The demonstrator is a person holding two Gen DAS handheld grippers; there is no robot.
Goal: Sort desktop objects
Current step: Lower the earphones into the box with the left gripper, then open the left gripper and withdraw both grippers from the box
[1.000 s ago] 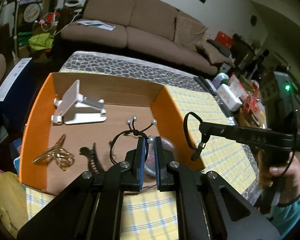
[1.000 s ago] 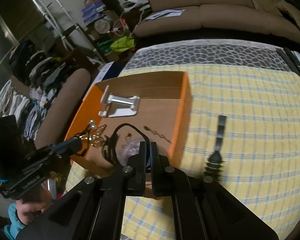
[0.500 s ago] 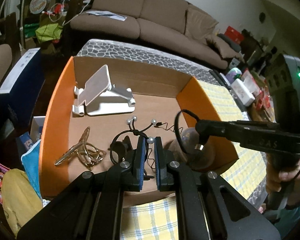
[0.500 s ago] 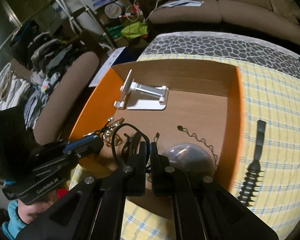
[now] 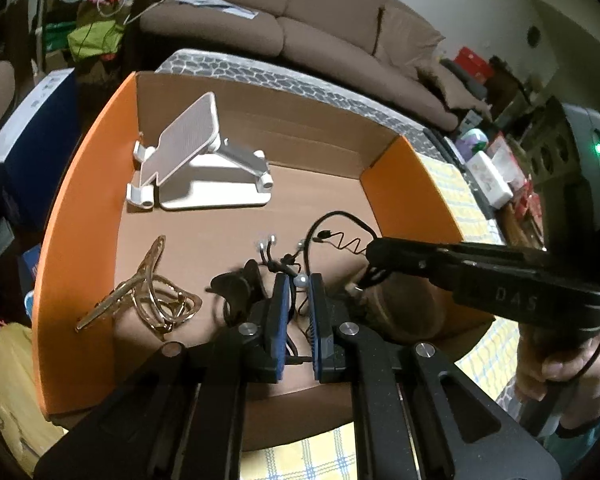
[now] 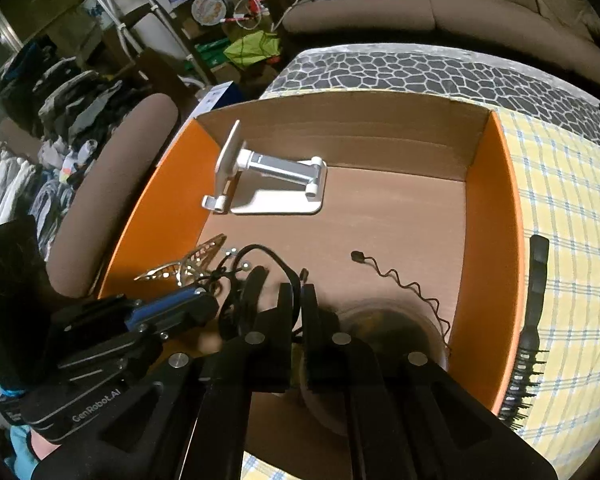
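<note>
Left-wrist view looks down into the shallow cardboard box with orange side walls (image 5: 80, 216), where both grippers hang low over its near end. The left gripper (image 5: 299, 284) has its blue-padded jaws drawn narrow, with a small pearl-like bead on a thin black cord (image 5: 300, 280) sitting between the tips; it looks pinched there, though the cord itself is too fine to trace. The right gripper (image 6: 297, 292) has its jaws nearly together on a black elastic loop (image 6: 260, 252) that arches up and over to the left of its tips — held high, I judge, so the loop clears the other things before being let go inside the box.

Already lying on the box floor are a white folding phone stand (image 5: 196, 168) near the far left corner, a gold wire butterfly-shaped clip (image 5: 148, 300) by the left wall, a dark hair claw (image 5: 236, 284) just beside the left gripper, and a wavy black hairpin (image 6: 396, 280) toward the right wall. A blurred, roundish translucent thing (image 6: 384, 328) sits beneath the right gripper; what it is I cannot tell.

One item waits outside — a black bristle hairbrush (image 6: 534, 308) on the yellow checked tablecloth (image 6: 572, 208), just beyond the box's right wall. Sorting seems well along, with releasing the cords as the likely step in hand.
</note>
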